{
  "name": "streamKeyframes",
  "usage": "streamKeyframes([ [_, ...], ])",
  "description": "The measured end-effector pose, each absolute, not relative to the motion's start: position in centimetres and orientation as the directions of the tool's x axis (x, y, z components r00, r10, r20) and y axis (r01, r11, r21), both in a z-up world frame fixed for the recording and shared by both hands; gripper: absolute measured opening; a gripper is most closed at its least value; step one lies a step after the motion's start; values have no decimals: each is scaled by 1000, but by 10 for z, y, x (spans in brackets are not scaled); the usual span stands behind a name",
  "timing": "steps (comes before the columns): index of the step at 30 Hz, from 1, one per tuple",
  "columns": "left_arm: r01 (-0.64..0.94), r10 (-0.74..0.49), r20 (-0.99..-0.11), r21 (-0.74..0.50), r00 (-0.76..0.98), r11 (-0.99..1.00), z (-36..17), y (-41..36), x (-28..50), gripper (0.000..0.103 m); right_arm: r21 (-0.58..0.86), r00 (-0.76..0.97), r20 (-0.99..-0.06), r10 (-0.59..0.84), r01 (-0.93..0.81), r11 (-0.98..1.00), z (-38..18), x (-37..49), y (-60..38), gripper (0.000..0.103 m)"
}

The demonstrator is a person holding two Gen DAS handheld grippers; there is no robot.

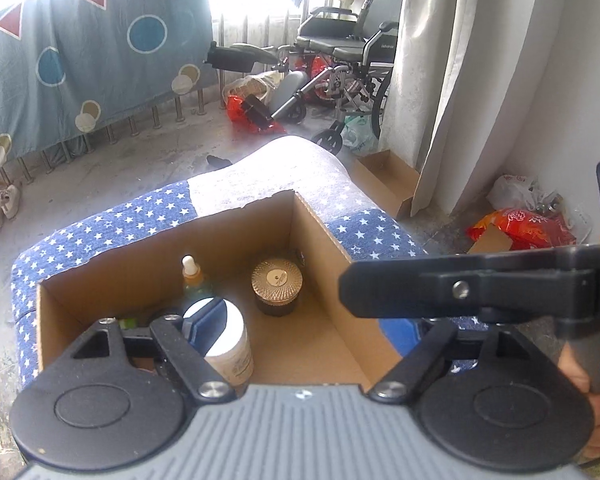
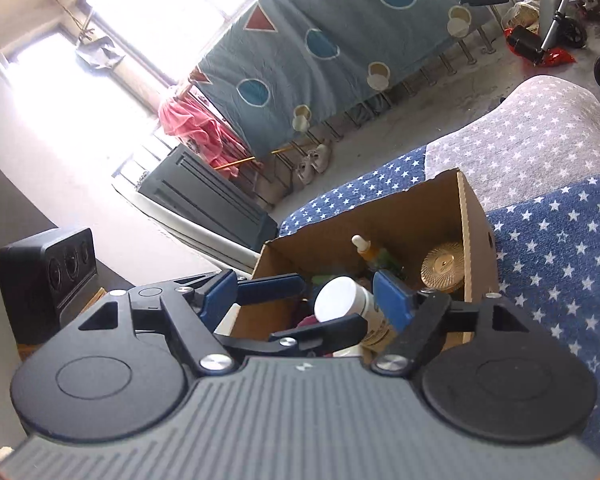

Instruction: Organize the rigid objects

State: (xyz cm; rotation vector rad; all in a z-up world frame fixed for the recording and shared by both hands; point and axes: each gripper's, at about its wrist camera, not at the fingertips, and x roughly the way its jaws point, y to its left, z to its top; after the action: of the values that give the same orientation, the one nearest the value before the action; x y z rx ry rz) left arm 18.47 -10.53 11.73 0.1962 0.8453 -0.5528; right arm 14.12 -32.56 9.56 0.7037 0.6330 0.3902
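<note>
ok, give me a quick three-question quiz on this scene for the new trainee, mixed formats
1. Multiple choice: the lid of the dark jar in the cardboard box is A) white B) gold C) blue.
2. True or false: the dropper bottle stands on the cushion, outside the box.
3. Fill in: in the right wrist view, the bottle seen between the right gripper's open fingers has a ___ lid.
Key: 1 B; 2 false, it stands inside the box; 3 white.
</note>
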Motion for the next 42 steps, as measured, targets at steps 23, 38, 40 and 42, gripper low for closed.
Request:
streamKeyframes([
  [23,237,-199,-679,-37,706,971,94,-3,84,103,364,850,-498,173,24,931,67,23,-237,102],
  [38,134,-100,-725,-10,681,991,66,2,113,103,118,808,-589,-17,107,987,56,68,-215,102],
  [40,127,-92,-718,-5,690,992,64,2,114,103,134,794,-608,-3,106,985,53,77,-212,102],
  [42,122,-84,-711,2,698,993,65,1,115,103,150,769,-639,19,101,984,47,87,-209,102],
])
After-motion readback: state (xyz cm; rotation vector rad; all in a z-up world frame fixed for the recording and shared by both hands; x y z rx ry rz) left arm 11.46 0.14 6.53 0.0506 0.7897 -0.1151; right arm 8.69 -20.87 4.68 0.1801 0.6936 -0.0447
